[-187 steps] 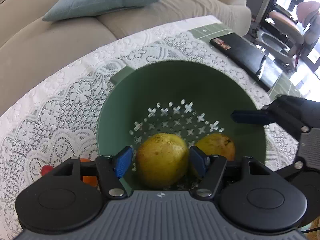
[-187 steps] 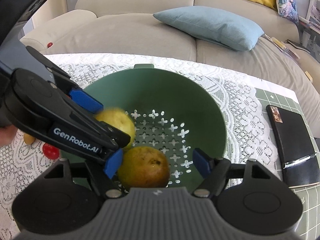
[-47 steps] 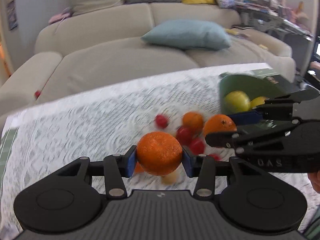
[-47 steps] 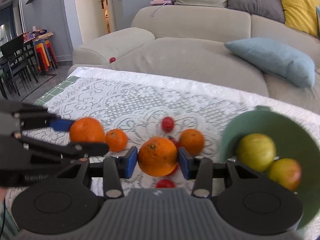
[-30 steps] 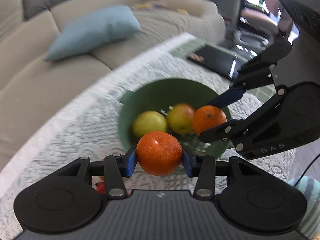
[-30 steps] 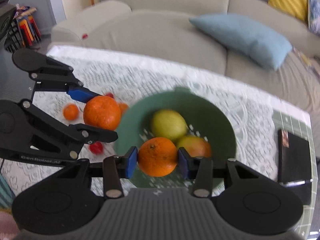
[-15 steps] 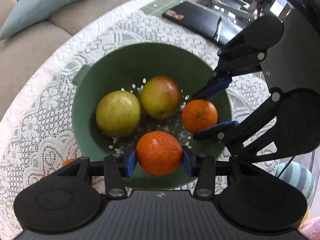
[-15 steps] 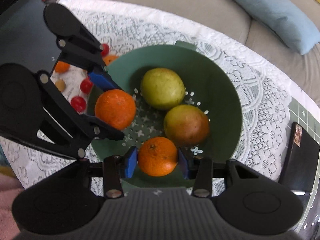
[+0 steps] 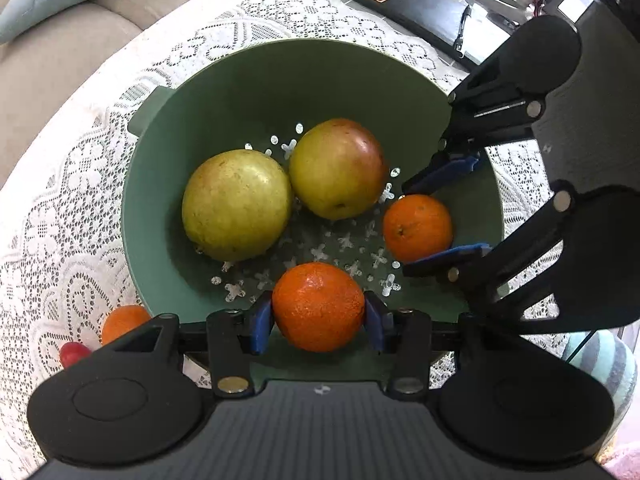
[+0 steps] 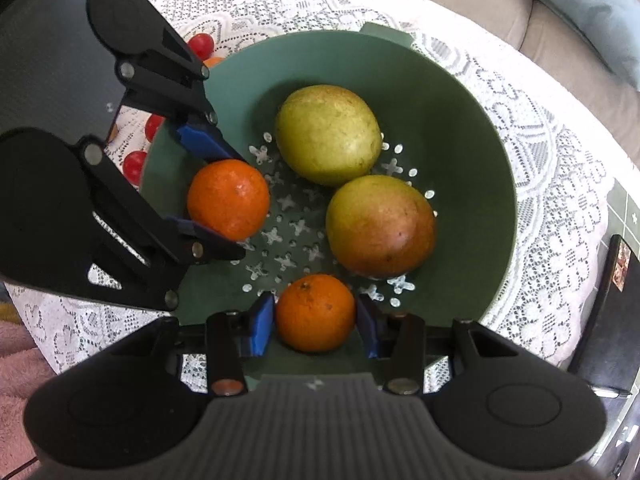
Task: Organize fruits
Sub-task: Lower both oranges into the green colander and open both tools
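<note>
Holding two oranges over the green bowl [image 9: 168, 184], one in each tool, both low inside the rim.

Left tool [image 9: 319, 316] pinches the bigger orange [image 9: 319, 306] at the bowl's near-left side; right tool [image 10: 315, 320] pinches the smaller orange [image 10: 315, 312], pads look barely touching. Each fruit sits just above the holed bottom, free floor straight below. Green pear [image 10: 328, 134] and reddish apple [image 10: 380, 226] lie farther in, ahead of both tools, near but apart from the oranges. Likely next: spread and drop straight down. Loose orange [image 9: 124, 320] and red fruit [image 9: 74, 352] wait on the lace-covered desk [image 9: 60, 220].
</note>
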Demonstrator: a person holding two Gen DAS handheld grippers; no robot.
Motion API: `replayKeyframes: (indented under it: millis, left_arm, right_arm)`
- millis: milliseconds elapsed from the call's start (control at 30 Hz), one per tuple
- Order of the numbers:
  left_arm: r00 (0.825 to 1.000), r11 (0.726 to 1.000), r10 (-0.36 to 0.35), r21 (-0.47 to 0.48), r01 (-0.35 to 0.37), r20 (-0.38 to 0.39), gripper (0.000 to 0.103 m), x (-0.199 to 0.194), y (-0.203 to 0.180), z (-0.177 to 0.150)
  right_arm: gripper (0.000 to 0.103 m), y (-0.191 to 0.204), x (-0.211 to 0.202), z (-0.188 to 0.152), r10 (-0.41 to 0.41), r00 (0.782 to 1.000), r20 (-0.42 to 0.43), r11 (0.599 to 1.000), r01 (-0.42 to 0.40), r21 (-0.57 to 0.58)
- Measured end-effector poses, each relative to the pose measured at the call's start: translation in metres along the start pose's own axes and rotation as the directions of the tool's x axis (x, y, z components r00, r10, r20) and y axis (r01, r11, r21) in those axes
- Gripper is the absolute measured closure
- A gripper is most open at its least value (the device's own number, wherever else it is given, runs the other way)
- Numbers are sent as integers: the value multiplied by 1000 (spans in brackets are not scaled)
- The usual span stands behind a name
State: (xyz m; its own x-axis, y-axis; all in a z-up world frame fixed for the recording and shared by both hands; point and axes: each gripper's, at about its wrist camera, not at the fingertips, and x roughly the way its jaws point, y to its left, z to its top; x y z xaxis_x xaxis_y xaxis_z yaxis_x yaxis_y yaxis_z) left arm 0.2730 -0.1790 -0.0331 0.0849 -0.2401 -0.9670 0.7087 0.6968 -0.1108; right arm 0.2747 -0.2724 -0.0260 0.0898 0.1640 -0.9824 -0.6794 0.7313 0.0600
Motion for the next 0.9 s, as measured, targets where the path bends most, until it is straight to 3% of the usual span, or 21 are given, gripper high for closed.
replayKeyframes:
  millis: [367, 533, 633, 900]
  left_arm:
    - [1000, 1000, 28, 14, -28, 0, 49, 0, -6, 0]
    - [999, 999, 46, 24, -46, -1, 44, 1, -11, -2]
    - [999, 999, 50, 19, -50, 0, 39, 0, -12, -2]
    - [997, 998, 66, 12, -67, 30, 39, -14, -15, -7]
  right_arm:
    - [60, 0, -3, -4, -1, 1000, -2, 1000, 1, -9]
    - [60, -3, -5, -7, -6, 1000, 9, 1000, 6, 3]
    - [51, -2, -7, -7, -12, 1000, 15, 1000, 12, 2]
    - [50, 4, -19, -10, -26, 999, 37, 1000, 26, -10]
